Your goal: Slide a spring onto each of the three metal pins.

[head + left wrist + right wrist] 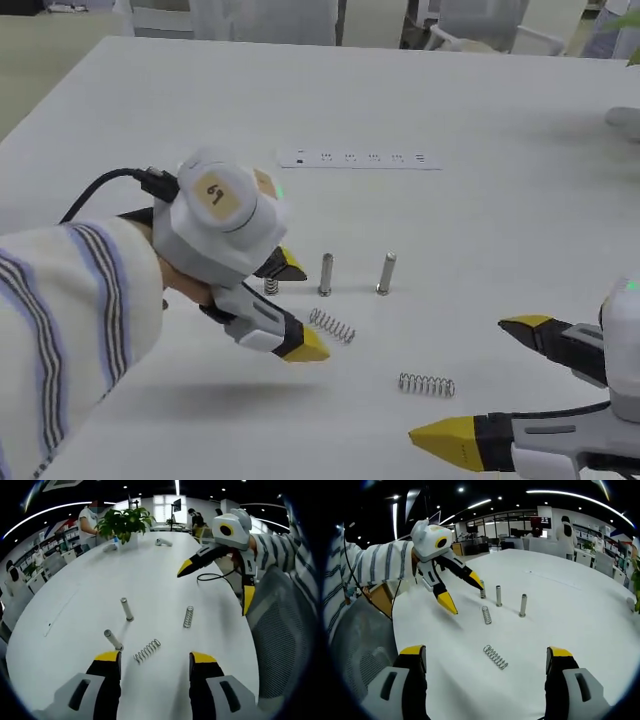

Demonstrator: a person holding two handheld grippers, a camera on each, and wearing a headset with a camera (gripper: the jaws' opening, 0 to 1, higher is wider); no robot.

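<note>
White table (500, 230) carries a bare pin (326, 274) and a second pin (386, 273), upright; one spring (332, 326) lies beside the left gripper (308, 309), another spring (427, 384) nearer the right gripper (472, 378). Both grippers gape, holding nothing.

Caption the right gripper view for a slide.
Open left gripper beside three pins, one wearing a spring; two springs lie loose.

Near spring (146, 650) on table (75, 605) just ahead of left gripper (155, 656), between jaw lines. Near pin (112, 639) ahead-left by left jaw, far pin (126, 609) beyond it. Far spring (188, 616) ahead-right, toward right gripper (212, 594).
</note>
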